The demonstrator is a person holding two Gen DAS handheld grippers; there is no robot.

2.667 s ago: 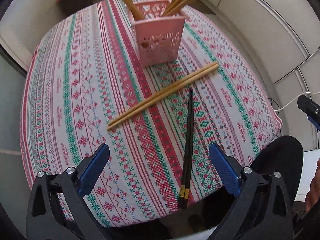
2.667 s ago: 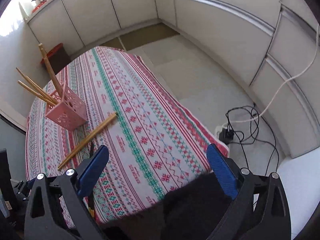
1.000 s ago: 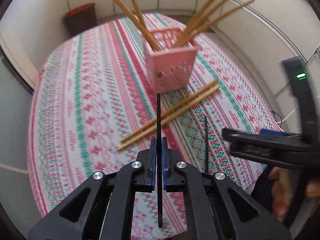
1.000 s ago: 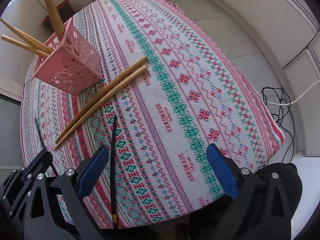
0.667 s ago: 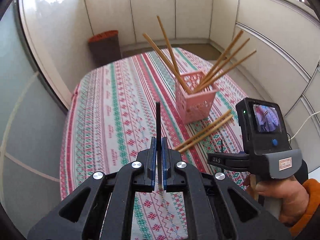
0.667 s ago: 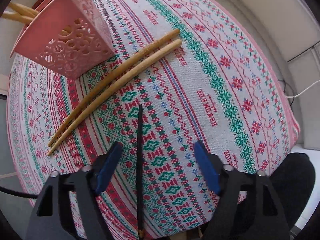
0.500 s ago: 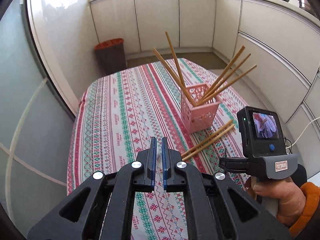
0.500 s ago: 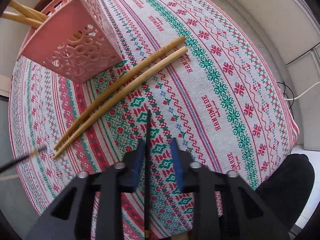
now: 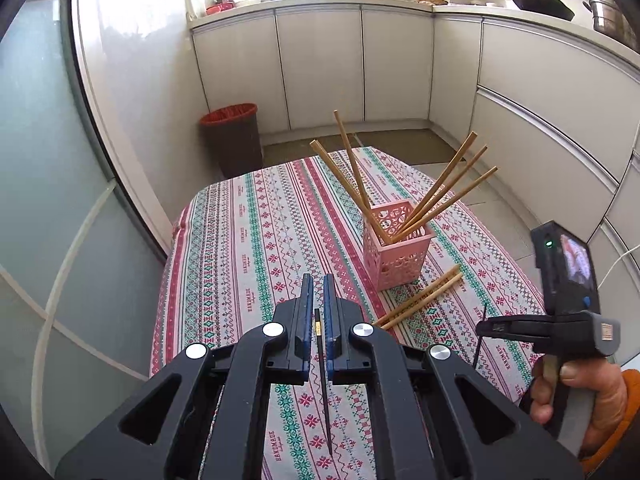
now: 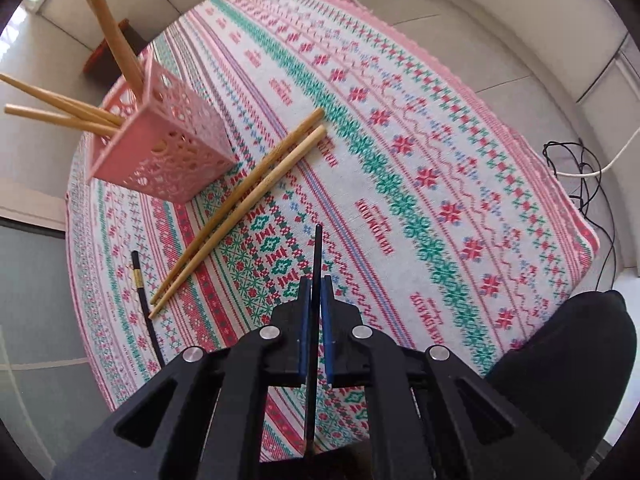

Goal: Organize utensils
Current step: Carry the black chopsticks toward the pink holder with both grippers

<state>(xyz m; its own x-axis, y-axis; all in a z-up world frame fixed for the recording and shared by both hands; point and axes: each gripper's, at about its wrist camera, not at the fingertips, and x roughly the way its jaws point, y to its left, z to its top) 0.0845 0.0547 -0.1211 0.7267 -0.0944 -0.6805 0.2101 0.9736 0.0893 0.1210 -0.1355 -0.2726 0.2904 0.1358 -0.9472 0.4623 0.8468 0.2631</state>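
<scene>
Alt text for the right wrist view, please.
The right gripper, shut on a black chopstick, hangs over a patterned tablecloth. Two wooden chopsticks lie beside a pink basket holding more.

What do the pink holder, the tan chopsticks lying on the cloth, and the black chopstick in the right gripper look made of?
Pink holder: likely moulded plastic, matte, with punched lattice holes. Tan chopsticks: look like bamboo or wood, unvarnished, faint grain. Black chopstick: smooth dark finish, lacquered wood or plastic; cannot tell which.

Both grippers (image 9: 316, 312) (image 10: 315, 308) have black frames, silver screws and blue pads; the person's sleeve (image 9: 630, 396) is orange.
</scene>
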